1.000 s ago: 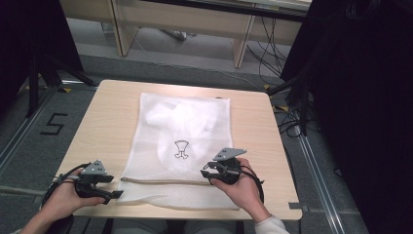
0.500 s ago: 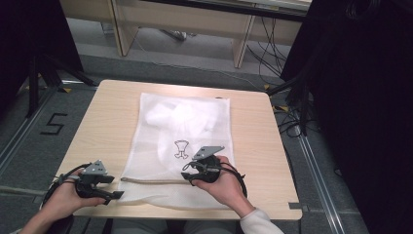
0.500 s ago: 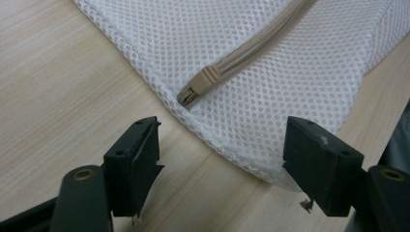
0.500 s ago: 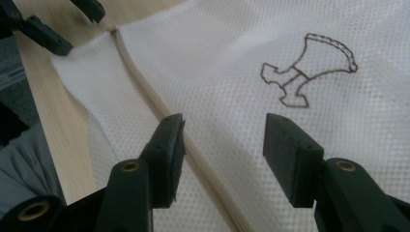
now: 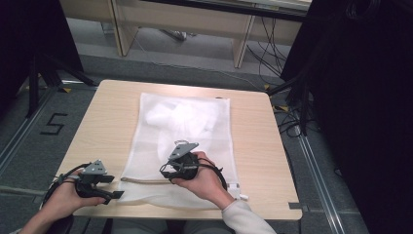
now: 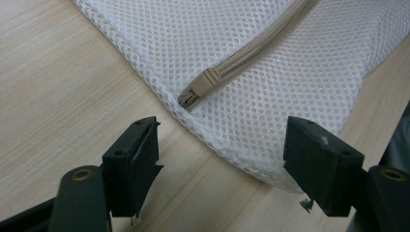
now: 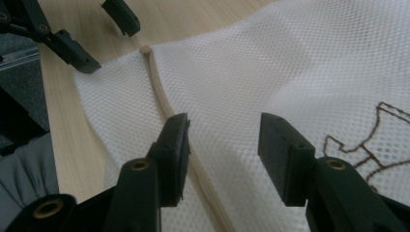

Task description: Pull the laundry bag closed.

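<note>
**Mesh bag, zipper work on tabletop**

Pale wood tabletop (image 5: 104, 122), grey floor with rails around. White mesh laundry bag (image 5: 195, 117) lies flat, beige zipper (image 5: 141, 181) along near edge. Left gripper (image 6: 220, 169), jaws wide, nothing held, waits at zipper end, likely to pin it. Right gripper (image 7: 222, 154), jaws just opening, empty, straddles zipper mid-run.

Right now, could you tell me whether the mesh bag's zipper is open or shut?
Shut, as far as visible: the zipper runs as one closed beige line to its end stop, with no gap in the bag.
</note>
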{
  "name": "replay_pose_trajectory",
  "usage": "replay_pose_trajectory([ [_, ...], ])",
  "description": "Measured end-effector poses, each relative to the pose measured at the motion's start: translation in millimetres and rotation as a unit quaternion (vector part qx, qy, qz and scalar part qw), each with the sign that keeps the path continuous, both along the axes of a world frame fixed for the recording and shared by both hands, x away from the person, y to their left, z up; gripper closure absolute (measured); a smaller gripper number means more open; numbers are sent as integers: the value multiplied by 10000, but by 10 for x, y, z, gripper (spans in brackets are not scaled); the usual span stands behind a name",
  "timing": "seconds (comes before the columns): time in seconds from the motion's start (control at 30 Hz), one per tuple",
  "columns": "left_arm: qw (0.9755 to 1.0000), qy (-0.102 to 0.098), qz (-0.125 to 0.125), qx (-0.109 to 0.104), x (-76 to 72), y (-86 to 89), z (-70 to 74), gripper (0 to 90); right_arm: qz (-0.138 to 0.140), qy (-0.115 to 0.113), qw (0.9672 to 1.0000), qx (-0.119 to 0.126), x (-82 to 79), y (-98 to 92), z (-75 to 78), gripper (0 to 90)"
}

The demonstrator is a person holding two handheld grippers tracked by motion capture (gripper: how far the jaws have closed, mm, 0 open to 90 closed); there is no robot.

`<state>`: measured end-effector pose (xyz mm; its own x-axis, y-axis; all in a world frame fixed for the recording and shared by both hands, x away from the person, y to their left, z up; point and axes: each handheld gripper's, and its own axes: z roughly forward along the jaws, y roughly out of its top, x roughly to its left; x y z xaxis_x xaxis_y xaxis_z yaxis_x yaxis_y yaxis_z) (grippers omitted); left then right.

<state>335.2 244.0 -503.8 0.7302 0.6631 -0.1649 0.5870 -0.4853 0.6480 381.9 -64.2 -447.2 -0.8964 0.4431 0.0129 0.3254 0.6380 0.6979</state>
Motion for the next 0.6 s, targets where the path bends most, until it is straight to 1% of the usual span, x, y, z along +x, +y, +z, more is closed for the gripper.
replay_pose_trajectory([
  [0.03, 10000, -15, 8, -16, -2, -2, -2, 283, 63, 4, 10000, -62, 7, 43, -5, 566],
  [0.1, 10000, -5, 6, -28, 0, -2, -4, 283, 104, -31, 9999, -77, 11, 68, -14, 570],
  [0.13, 10000, -4, 12, -34, -1, -2, -2, 283, 161, -2, 9999, -58, 10, 94, -27, 579],
  [0.17, 10000, -30, -10, -4, 0, 3, 3, 283, 197, -23, 9998, -62, 11, 118, -39, 590],
  [0.2, 10000, -56, -38, 10, 2, 5, 5, 282, 218, 45, 9997, -75, 5, 135, -40, 603],
  [0.23, 10000, -55, -33, 7, 1, 4, 6, 282, 266, 57, 9996, -97, 6, 152, -46, 611],
  [0.27, 10000, -56, -32, 6, 2, 3, 6, 282, 280, 46, 9996, -87, 6, 170, -56, 616],
  [0.3, 10000, -6, 18, -40, -2, -4, -1, 282, 247, 108, 9996, -57, -6, 194, -66, 629],
  [0.33, 10000, -10, 21, -39, -3, -6, 0, 282, 291, 71, 9995, -116, -2, 217, -68, 637],
  [0.37, 10000, -37, 38, -13, -2, -6, 0, 280, 276, 71, 9995, -132, -6, 244, -72, 640],
  [0.4, 10000, -50, 18, 2, -1, -5, 2, 279, 352, 70, 9992, -158, 5, 273, -70, 644],
  [0.43, 10000, -83, -27, 28, 4, -2, 4, 280, 329, 112, 9993, -134, 1, 298, -77, 651],
  [0.47, 10000, -74, -18, 36, 3, -2, 3, 281, 362, 111, 9991, -207, 8, 322, -74, 658],
  [0.5, 10000, -62, -16, 8, 1, -3, 3, 281, 329, 120, 9992, -212, 5, 351, -79, 664],
  [0.53, 10000, -48, -44, 23, 1, 0, 6, 281, 382, 109, 9990, -207, 15, 378, -74, 670],
  [0.57, 10000, 9, 22, -33, -4, -7, -2, 281, 431, 116, 9988, -222, 18, 428, -73, 677],
  [0.6, 10000, 18, 27, -37, -4, -7, -4, 281, 431, 116, 9988, -222, 18, 428, -73, 677],
])
